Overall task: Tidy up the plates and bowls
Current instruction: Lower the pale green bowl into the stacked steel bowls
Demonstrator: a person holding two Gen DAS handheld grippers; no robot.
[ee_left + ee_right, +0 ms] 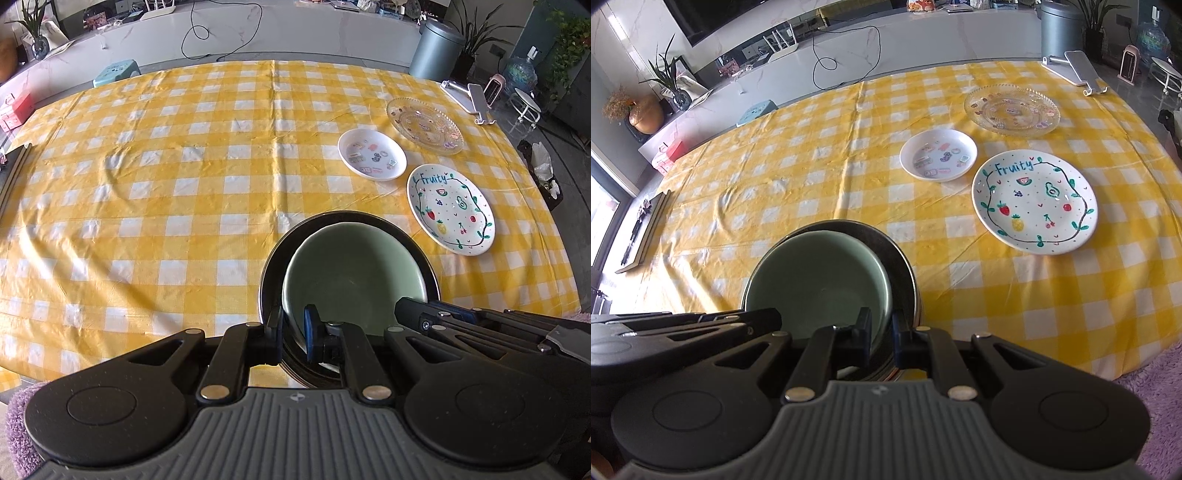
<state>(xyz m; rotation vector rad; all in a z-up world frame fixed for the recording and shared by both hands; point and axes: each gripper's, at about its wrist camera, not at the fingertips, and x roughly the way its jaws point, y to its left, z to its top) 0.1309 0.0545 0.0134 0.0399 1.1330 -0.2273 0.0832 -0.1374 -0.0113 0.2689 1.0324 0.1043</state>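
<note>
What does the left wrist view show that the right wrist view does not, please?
Only the left wrist view shows the right tool entering at the green bowl's rim. Only the right wrist view shows the wall television and orange vase. Both show the green bowl nested in a dark dish, the Fruity plate and glass plate.
</note>
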